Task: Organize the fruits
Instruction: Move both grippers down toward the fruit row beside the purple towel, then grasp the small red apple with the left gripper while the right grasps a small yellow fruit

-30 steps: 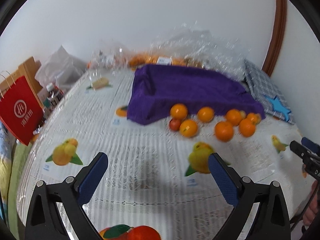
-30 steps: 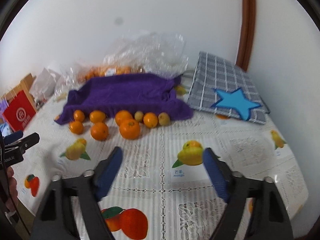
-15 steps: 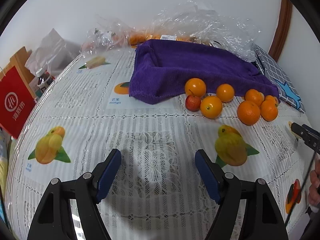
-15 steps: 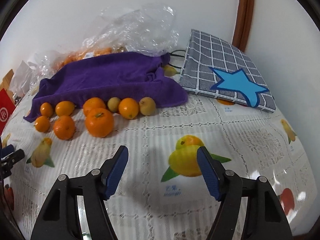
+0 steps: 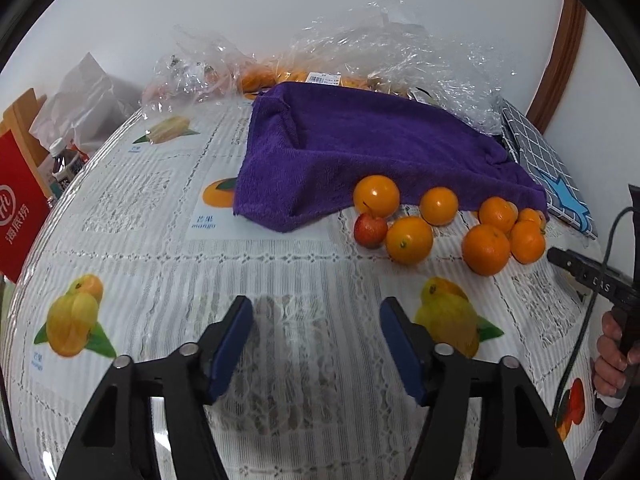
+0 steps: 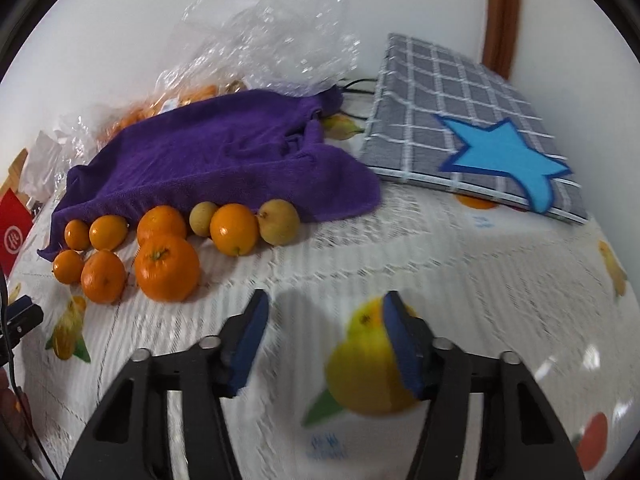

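Fruits upper left of right hand-held gripper, apart | oranges, one small red apple, along purple towel | both hand-held grippers wide open, empty; left hand-held gripper

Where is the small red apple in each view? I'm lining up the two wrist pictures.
Left wrist: the apple sits right of centre, touching two oranges, just in front of the purple towel.
Right wrist: I cannot make it out; only orange and yellowish fruit show at the towel's edge.
Shared landmark: the purple towel, with the fruit row along its near edge.
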`<state>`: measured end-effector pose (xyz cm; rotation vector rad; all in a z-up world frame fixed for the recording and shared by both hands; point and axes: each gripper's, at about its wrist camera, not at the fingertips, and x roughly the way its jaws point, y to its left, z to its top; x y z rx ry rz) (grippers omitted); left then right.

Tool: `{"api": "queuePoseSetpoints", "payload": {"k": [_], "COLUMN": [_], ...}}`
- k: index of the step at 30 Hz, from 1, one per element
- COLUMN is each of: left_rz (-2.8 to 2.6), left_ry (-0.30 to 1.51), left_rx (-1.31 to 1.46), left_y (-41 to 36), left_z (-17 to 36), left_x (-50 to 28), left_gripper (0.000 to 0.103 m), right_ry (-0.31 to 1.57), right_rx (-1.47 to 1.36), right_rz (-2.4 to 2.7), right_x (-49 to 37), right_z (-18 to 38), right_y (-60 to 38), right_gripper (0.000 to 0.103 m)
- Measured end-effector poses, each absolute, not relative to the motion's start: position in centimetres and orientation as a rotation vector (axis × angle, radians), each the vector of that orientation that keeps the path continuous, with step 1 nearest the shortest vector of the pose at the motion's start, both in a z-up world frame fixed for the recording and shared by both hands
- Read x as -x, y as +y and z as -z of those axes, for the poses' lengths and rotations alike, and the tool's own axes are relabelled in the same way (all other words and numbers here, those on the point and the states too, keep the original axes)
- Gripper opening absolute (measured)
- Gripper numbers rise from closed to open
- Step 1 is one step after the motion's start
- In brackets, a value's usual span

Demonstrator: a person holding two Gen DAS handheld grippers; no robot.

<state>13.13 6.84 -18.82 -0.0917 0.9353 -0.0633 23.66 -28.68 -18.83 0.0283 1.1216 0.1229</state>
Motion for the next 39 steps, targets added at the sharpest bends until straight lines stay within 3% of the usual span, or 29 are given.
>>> {"api": "queuePoseSetpoints", "payload": {"k": [5,9,16,18,25,39], "left_rz": [0.092,0.122,0.150,0.162,0.165,0.210], "left_ry": [0.955,0.971,0.973,0.968,0.963,0.948], "left_rx": [0.103,0.113,0.098,0.102,0.080,0.067], "left_y": [6.7,6.4,5.5,5.3,5.3,3.8], "left_z": [19.0,19.0,19.0,19.0,19.1,19.4], "left_x": [-14.1,-14.7,-16.0,-16.2,-17.1,-18.7], "left_gripper": [0.044,0.043,0.043,0.043,0.035,0.035], "right_ry": [1.106,1.107,1.113,1.110,1.097,1.108], "right_rx": [0.021,0.072,0.084,0.083,0.086,0.077], "right_rz": [-0.166,-0.190,-0.235,-0.249,-0.285,-0.308], "right_x": [-25.8,-27.3,-28.6,-28.8,-28.1,-27.5], "right_z": [19.2,19.6,20.2,20.3,20.0,20.0], "right_y": [-27.1,-26.0,-25.4,-25.3,-25.2,-25.2], "right_gripper": [0.046,0.037,0.035,0.028,0.027,0.028]}}
